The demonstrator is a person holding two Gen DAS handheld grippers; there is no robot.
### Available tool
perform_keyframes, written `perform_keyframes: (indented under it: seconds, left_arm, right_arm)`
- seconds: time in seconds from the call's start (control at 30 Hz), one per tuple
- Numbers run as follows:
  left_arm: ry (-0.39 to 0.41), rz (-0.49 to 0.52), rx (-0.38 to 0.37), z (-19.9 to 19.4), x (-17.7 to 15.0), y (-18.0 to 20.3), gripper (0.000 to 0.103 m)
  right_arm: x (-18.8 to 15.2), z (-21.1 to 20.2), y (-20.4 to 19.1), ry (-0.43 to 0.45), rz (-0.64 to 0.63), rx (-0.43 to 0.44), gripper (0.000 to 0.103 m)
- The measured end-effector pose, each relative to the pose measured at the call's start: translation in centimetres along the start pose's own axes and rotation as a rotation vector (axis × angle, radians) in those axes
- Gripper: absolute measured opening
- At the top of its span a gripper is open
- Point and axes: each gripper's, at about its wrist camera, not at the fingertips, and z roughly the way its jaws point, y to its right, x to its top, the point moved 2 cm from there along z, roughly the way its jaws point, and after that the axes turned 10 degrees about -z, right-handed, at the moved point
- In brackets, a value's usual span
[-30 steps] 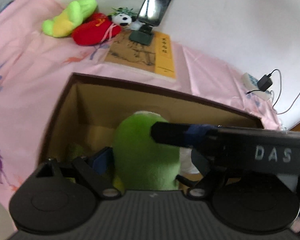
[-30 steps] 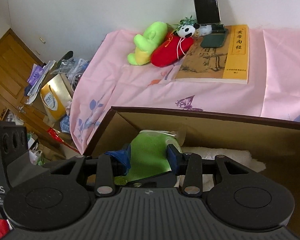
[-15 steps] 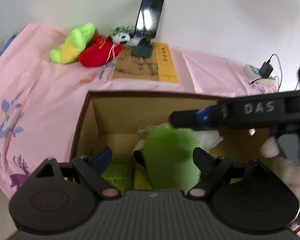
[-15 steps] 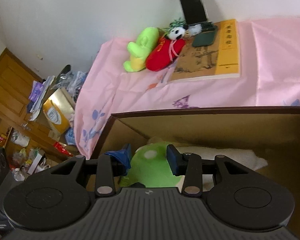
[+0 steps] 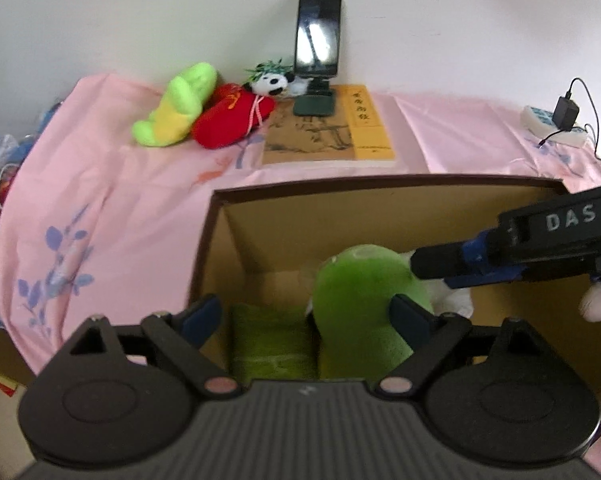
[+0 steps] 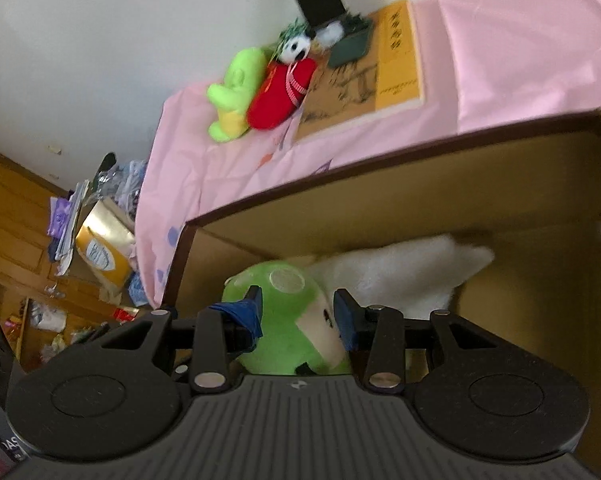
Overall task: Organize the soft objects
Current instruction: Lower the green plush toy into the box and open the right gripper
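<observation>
Left wrist view: cardboard box (image 5: 380,204) fills the frame ahead of the left gripper (image 5: 306,314), whose jaws have just been opening & stand wide, pads clear of the green plush (image 5: 360,292) between them, inside the box. Right gripper (image 6: 298,312) w/ jaws set close on either side of the same plush; can't tell if pads press. White plush (image 6: 400,272) lies just beyond, right of it.

Black grippers, blue-padded fingers (image 5: 204,314), "DAS" lettering
</observation>
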Motion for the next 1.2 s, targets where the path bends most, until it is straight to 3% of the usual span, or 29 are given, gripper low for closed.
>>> perform_keyframes:
  seconds: [0.2, 0.4, 0.53, 0.67, 0.87, 1.2]
  left_arm:
    - [-0.030, 0.005, 0.000, -0.5, -0.8, -0.9, 0.089]
    - [-0.031, -0.004, 0.004, -0.2, -1.3, -0.8, 0.089]
    - [-0.031, 0.003, 0.015, 0.3, -1.3, -0.2, 0.089]
    - [-0.046, 0.000, 0.016, 0.7, -1.3, 0.0, 0.089]
    - [-0.030, -0.013, 0.015, -0.3, -0.8, -0.3, 0.089]
    - [0.030, -0.033, -0.003, -3.9, -0.2, 1.1, 0.090]
  right_arm:
    - [-0.8, 2.7, -3.0, -0.070, -0.057, 0.076, 0.024]
    - [-0.5, 4.0, -3.9, -0.075, -0.079, 0.068, 0.024]
    - [-0.2, 4.2, -2.9, -0.079, -0.056, 0.006, 0.025]
    - [-0.6, 3.0, -1.6, -0.050, 0.019, 0.047, 0.025]
    - [-0.8, 0.3, -0.6, 0.017, 0.053, 0.041, 0.025]
    - [-1.6, -4.6, 0.6, 0.121, 0.031, -0.098, 0.024]
